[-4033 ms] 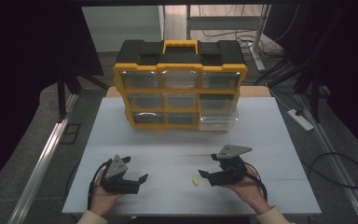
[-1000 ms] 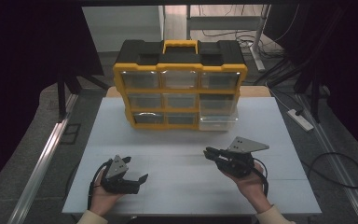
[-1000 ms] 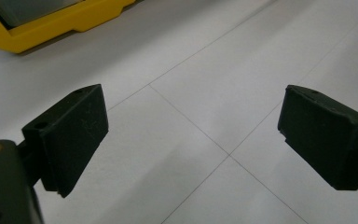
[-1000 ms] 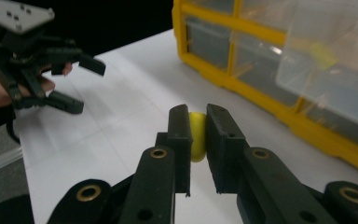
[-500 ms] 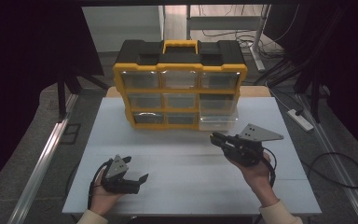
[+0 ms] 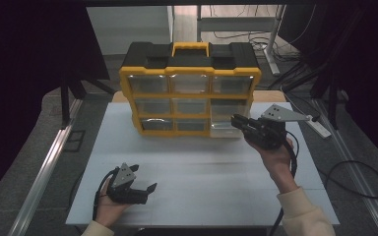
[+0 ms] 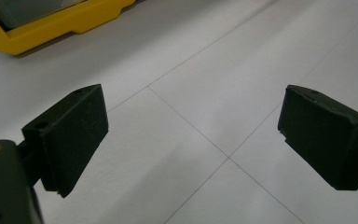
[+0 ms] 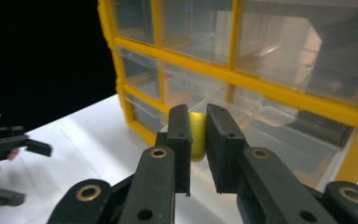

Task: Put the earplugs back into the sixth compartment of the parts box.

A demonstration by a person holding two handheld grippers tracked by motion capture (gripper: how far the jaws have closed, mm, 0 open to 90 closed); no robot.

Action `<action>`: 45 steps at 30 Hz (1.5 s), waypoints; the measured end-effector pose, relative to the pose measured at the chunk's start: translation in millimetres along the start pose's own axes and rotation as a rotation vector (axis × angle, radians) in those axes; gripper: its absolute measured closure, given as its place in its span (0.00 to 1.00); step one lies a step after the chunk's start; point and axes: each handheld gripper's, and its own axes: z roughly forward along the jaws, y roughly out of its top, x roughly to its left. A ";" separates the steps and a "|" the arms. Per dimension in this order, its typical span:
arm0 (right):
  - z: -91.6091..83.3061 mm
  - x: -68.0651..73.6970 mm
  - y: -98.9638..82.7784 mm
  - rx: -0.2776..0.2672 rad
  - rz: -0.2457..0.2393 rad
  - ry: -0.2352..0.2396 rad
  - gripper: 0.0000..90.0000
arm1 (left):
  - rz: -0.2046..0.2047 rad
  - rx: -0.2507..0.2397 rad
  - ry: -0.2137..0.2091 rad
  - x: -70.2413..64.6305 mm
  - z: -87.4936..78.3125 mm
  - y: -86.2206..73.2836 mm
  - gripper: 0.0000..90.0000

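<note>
One drawer organizer (image 6: 190,88), two hand-held grippers (image 6: 130,188) (image 6: 240,123), one yellow piece (image 8: 197,136)

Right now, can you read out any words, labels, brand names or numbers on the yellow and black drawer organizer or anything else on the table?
None: no readable text on the yellow and black plastic drawer organizer, its clear drawers, the white table, or the small yellow piece in the right tongs.

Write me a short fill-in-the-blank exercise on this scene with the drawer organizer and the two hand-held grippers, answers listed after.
1. The right hand-held gripper is shut on a small ____ piece.
2. The left hand-held gripper rests with its jaws ____.
3. The drawer organizer has a yellow frame and a ____ top.
4. The pulled-out drawer is in the organizer's ____ row.

Missing words: yellow; open; black; bottom
</note>
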 end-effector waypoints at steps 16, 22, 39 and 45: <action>42.9 -28.5 6.1 0.099 0.009 -0.089 0.82 | 0.003 0.003 0.000 0.4 -0.4 -0.4 0.09; 42.7 -23.7 5.7 0.089 -0.019 -0.142 0.40 | 0.003 0.004 0.000 0.4 -0.3 -0.4 0.09; 2.6 2.8 -9.8 0.036 -0.051 -0.060 0.29 | 0.003 -0.003 0.003 0.5 -1.0 -0.1 0.09; -19.4 11.9 -32.1 0.030 -0.048 -0.062 0.29 | 0.005 -0.003 0.003 0.3 -1.1 0.0 0.09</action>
